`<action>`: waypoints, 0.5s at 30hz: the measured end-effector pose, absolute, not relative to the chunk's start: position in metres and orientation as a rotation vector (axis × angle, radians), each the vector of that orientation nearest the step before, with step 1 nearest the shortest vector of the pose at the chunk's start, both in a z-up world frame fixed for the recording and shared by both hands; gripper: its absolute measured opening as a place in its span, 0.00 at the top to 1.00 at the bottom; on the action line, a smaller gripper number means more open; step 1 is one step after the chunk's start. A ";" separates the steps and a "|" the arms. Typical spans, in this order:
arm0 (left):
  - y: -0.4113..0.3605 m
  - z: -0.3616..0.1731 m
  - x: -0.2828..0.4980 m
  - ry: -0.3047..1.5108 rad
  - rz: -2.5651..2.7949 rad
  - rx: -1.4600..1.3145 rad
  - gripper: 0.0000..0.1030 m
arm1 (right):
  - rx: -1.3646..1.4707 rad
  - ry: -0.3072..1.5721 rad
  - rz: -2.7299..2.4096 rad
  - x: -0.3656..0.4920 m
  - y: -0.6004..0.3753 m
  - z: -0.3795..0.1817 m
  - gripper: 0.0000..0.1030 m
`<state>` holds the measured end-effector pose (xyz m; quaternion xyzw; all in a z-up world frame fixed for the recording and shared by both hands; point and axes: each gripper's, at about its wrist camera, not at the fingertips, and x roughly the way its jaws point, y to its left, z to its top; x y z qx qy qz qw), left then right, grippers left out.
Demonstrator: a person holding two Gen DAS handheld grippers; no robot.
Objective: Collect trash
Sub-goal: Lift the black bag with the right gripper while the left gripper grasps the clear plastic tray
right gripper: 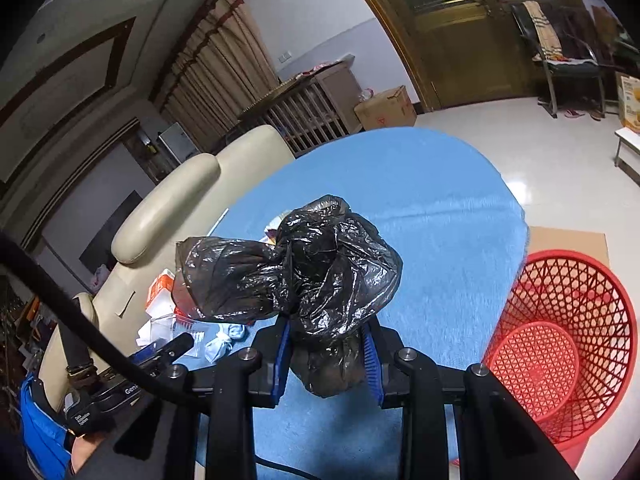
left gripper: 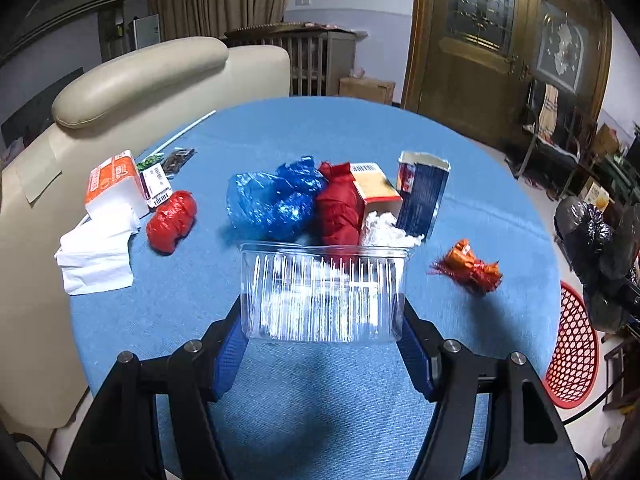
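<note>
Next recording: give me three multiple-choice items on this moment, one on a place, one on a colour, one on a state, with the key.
1. Where is the red basket?
A. on the table
B. on the floor beside the table
C. on the sofa

2. What colour is the bag in the right hand-held gripper?
A. black
B. blue
C. white

3. The clear plastic tub is:
A. lying on the table
B. held between the fingers of the left hand-held gripper
C. inside the basket

Key: B, it stands past the table edge; A, dark crinkled plastic; B, both pads press on its sides.

Right gripper [right gripper: 326, 354] clamps crumpled black plastic bag [right gripper: 304, 264] above blue table [right gripper: 440, 216]; red basket [right gripper: 568, 336] beside table.
</note>
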<state>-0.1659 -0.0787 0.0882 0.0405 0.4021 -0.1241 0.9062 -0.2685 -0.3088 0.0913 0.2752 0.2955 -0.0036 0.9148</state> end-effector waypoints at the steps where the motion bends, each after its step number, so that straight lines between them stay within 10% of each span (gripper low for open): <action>1: -0.080 0.088 -0.166 0.833 -0.256 0.088 0.32 | 0.569 0.611 -0.007 -0.269 -0.310 0.090 0.68; 15: -0.110 0.088 -0.150 0.848 -0.288 0.114 0.32 | 0.596 0.627 -0.014 -0.256 -0.320 0.084 0.68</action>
